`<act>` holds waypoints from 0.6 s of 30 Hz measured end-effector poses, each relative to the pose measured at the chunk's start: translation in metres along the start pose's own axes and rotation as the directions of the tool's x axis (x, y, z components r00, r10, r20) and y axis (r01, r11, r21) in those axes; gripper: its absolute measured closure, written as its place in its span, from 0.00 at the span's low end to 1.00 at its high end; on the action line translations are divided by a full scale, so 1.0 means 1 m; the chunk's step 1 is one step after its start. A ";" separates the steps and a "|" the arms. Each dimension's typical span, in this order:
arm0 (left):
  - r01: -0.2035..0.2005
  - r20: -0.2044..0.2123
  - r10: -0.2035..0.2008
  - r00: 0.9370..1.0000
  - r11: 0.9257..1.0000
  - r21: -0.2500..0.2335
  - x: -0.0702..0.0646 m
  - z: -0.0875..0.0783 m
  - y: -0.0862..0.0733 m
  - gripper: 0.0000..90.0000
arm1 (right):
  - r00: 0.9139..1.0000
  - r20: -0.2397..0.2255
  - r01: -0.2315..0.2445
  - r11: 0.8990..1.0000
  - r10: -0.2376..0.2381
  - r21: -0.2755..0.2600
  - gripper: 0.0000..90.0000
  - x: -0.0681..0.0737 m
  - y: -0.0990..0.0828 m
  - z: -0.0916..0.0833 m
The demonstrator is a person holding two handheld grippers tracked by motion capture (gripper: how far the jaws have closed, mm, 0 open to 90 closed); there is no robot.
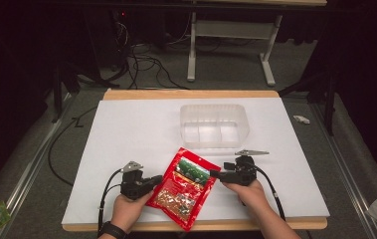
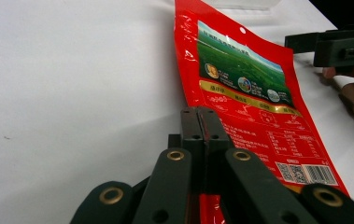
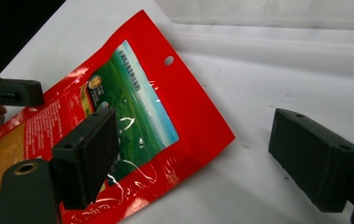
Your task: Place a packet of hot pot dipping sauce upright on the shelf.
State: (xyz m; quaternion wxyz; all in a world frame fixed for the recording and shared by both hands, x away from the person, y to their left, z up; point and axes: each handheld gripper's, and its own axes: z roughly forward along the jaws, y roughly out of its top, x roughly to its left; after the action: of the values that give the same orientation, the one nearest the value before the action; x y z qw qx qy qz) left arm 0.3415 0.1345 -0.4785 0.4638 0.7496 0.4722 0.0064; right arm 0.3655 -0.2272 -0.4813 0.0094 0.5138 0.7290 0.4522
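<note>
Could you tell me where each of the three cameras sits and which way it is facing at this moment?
High view: fixed above the person's side, looking forward and down on the white table; both forearms enter from below, holding the left tool and right tool.
Left gripper view: rides the left tool, looking along its shut jaws at the red packet.
Right gripper view: rides the right tool, looking between its open jaws at the packet's corner.
All three share the red packet; the clear container lies beyond it.
</note>
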 end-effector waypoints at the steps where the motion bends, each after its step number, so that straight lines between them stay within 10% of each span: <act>1: 0.000 0.000 0.000 1.000 1.000 0.000 0.000 0.000 0.000 1.00 | 1.000 0.000 0.000 1.000 0.000 0.000 0.20 0.000 0.000 0.000; 11: -0.002 0.001 0.002 1.000 1.000 0.012 0.000 0.002 -0.001 1.00 | 0.989 -0.147 -0.022 1.000 0.019 -0.022 0.46 0.013 -0.002 0.001; 18: -0.002 0.002 0.002 1.000 1.000 0.010 -0.001 0.001 -0.002 1.00 | 0.993 -0.118 -0.020 1.000 0.020 0.002 0.55 0.011 -0.006 0.006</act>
State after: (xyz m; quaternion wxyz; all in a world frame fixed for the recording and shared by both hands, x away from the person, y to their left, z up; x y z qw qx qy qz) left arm 0.3407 0.1335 -0.4801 0.4606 0.7524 0.4709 0.0038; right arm 0.3592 -0.2152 -0.4837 -0.0386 0.4935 0.7231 0.4817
